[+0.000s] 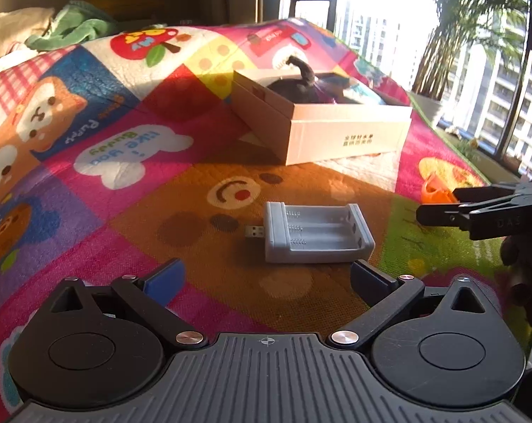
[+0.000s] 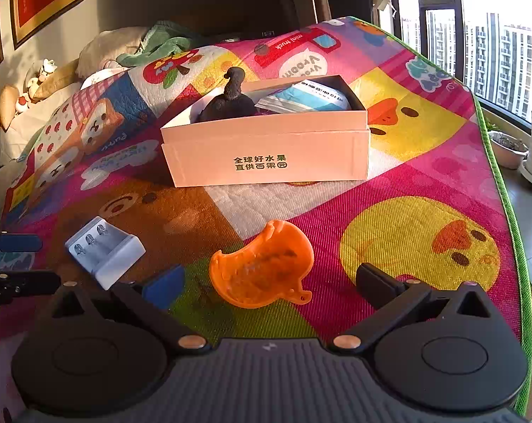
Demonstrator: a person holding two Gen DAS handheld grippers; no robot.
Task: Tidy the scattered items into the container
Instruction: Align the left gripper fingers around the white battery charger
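Observation:
A grey battery charger with a USB plug lies on the play mat just ahead of my left gripper, which is open with nothing between its fingers. An orange plastic piece lies hollow side up between the wide-apart fingers of my right gripper, which is open and not touching it. Farther back stands the white cardboard box, holding a dark toy and a blue-white packet. The charger is left of the orange piece, with the left gripper at the frame's left edge.
A colourful cartoon play mat covers the surface, its green edge dropping off at the right. A green cloth and pillows lie at the back left. Plant pots stand by the window on the right.

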